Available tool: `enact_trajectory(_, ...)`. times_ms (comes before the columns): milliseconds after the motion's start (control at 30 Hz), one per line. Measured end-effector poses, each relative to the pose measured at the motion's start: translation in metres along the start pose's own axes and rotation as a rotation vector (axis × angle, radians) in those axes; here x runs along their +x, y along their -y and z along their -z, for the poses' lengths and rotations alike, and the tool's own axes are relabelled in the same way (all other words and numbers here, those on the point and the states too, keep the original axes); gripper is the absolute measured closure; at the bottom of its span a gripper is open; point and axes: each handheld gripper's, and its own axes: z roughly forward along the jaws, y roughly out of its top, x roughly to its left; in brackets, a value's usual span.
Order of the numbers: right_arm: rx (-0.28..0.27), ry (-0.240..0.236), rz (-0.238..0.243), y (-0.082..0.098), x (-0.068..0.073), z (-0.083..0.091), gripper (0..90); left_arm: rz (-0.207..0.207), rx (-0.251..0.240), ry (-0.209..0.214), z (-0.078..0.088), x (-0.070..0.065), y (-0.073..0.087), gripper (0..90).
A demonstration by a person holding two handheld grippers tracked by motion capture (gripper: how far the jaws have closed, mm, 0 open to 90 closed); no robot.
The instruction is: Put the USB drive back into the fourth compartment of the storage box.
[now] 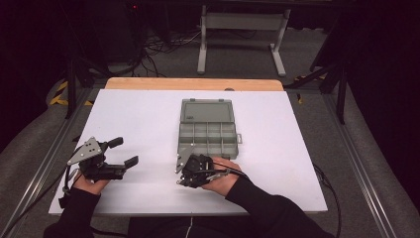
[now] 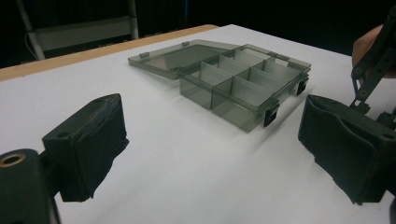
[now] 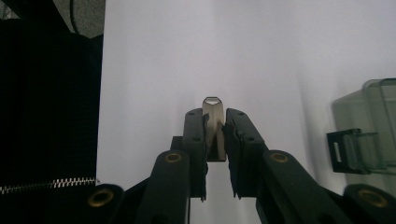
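Left gripper [image 1: 121, 151] rests low, well left of the compartment box [image 1: 208, 130], jaws spread wide and empty. Right gripper [image 3: 215, 122] sits just before the box's near edge, jaws pinched on a small metal piece [image 3: 213, 126].

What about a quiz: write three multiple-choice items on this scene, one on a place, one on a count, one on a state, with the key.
1. Where does the box lie?
A. on the floor
B. on the white table, ahead of the right gripper
C. in the left gripper

2. How many black latches show on the box's near edge in the left gripper view?
A. two
B. none
C. five

3. What state is the right gripper in?
A. wide open
B. shut on the box lid
C. shut on a small metal piece

Key: 1 B, the high view shows the box on the white top just beyond that gripper. 2 A, two black clips sit on that edge. 3 C, the right gripper view shows the pads pressing a silvery piece.
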Motion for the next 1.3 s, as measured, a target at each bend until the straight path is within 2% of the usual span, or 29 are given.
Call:
enact_trajectory(200, -0.033, 0.023, -0.010, 0.002, -0.008, 0.015, 79.1, -0.001, -0.003, -0.001, 0.000, 0.000, 0.000, 8.5)
enact_trajectory(233, -0.031, 0.028, -0.024, 0.003, -0.009, 0.018, 79.1, -0.001, -0.002, -0.001, 0.000, 0.000, 0.000, 8.6)
enact_trajectory(533, -0.041, 0.057, -0.027, 0.006, -0.015, 0.032, 79.1, -0.001, -0.001, 0.000, 0.000, 0.000, 0.000, 8.6)
enact_trajectory(600, -0.048, 0.065, -0.046, 0.006, -0.015, 0.035, 79.1, -0.002, -0.001, 0.000, 0.000, 0.000, 0.000, 8.6)
enact_trajectory(833, -0.068, 0.091, -0.062, 0.010, -0.022, 0.046, 79.1, -0.002, 0.000, 0.001, 0.000, 0.000, 0.000, 8.6)
enact_trajectory(1300, -0.098, 0.151, -0.131, 0.023, -0.044, 0.067, 79.1, -0.002, -0.003, 0.002, 0.000, -0.001, 0.000, 8.6)
